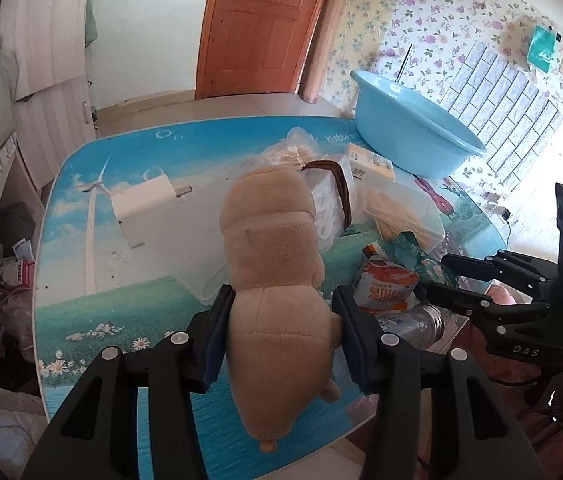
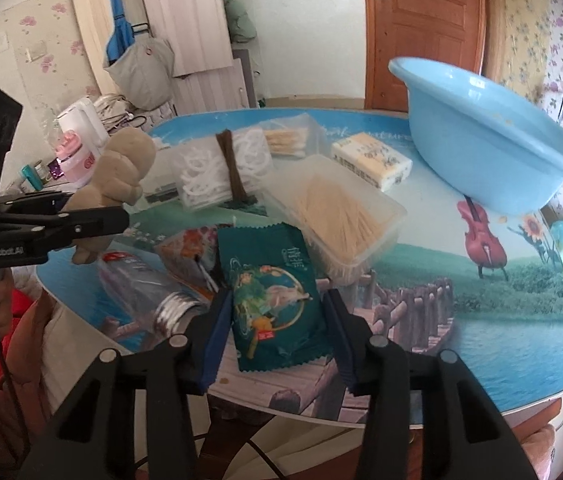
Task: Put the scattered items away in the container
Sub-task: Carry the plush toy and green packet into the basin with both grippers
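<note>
A tan plush toy (image 1: pixel 273 248) is clamped between the pads of my left gripper (image 1: pixel 281 320) and held above the table; it also shows in the right wrist view (image 2: pixel 125 168) at the left gripper (image 2: pixel 93 208). A green snack packet (image 2: pixel 273 300) sits between the fingers of my right gripper (image 2: pixel 277 320), touching both pads. The right gripper (image 1: pixel 437 276) appears low at the right of the left wrist view. The light blue basin (image 1: pixel 413 132) (image 2: pixel 481 140) stands at the table's far right, tilted against the wall.
On the picture-printed table (image 2: pixel 481 320) lie a clear box of wooden sticks (image 2: pixel 341 216), a clear box of white loops with a brown band (image 2: pixel 221 176), a bag of cotton swabs (image 2: pixel 285 140), a tissue pack (image 2: pixel 369 158), a plastic bottle (image 2: pixel 149 288), an orange packet (image 1: pixel 385 284) and a white charger (image 1: pixel 141 204).
</note>
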